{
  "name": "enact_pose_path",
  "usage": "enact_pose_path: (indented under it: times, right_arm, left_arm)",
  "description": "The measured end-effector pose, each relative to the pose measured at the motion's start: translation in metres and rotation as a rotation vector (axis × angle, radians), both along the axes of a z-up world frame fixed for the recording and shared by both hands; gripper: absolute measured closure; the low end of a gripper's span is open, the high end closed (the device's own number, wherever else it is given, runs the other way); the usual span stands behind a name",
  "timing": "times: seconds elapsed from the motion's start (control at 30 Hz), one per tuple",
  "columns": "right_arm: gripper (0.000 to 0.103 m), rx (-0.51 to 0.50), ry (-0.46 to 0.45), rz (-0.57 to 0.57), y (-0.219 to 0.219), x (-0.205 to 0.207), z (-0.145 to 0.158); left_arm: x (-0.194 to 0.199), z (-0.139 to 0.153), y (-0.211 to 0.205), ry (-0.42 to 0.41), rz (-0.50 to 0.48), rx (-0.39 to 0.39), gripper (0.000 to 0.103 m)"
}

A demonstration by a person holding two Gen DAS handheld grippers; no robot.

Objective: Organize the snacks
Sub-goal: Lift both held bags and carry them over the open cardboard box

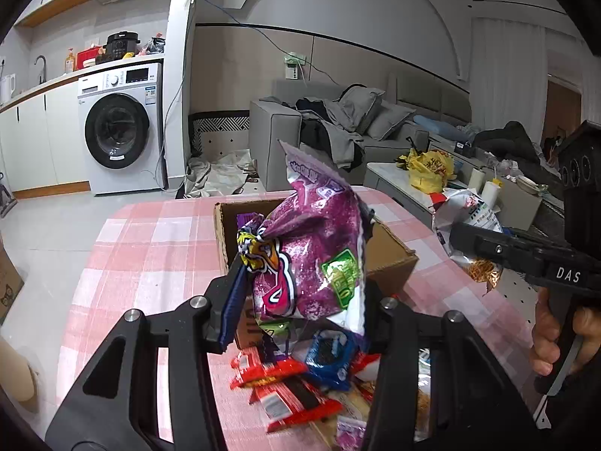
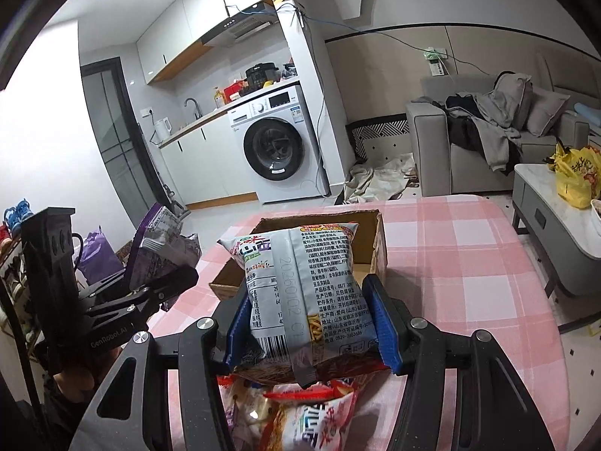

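Note:
My left gripper is shut on a purple snack bag and holds it in the air in front of the open cardboard box. My right gripper is shut on a silver-grey snack bag, back side facing me, lifted in front of the same box. Each gripper shows in the other's view: the right one with its bag, the left one with its purple bag. A pile of loose snack packets lies on the pink checked tablecloth below; it also shows in the right wrist view.
The box stands at the table's far side. Beyond are a washing machine, a grey sofa with clothes, and a low white table with a yellow bag. The table edge drops to tiled floor on the left.

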State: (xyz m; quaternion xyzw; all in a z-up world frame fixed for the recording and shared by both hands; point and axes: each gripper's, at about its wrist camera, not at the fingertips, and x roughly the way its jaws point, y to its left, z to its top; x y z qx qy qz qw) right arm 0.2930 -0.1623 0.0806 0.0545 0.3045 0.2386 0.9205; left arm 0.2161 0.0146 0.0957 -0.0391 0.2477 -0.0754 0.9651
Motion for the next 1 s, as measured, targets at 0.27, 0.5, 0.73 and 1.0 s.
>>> enact_pose_path:
  times: [0.27,0.5,0.73,1.0]
  right_arm:
    - [0.046,0.035,0.020,-0.012,0.009,0.031,-0.015]
    - [0.046,0.035,0.047,-0.008,0.021,0.060,-0.029]
    - [0.046,0.057,0.072,0.003,0.028,0.085,-0.044]
    - [0.046,0.046,0.099,0.007,0.036,0.104,-0.054]
  left_arm:
    - [0.042,-0.006,0.003,0.014,0.019,0.025,0.059]
    - [0.085,-0.022,0.006,0.052,0.027,0.029,0.059]
    - [0.121,-0.040,0.005,0.093,0.021,0.039,0.059]
    - [0.153,-0.056,-0.005,0.124,0.002,0.056,0.059]
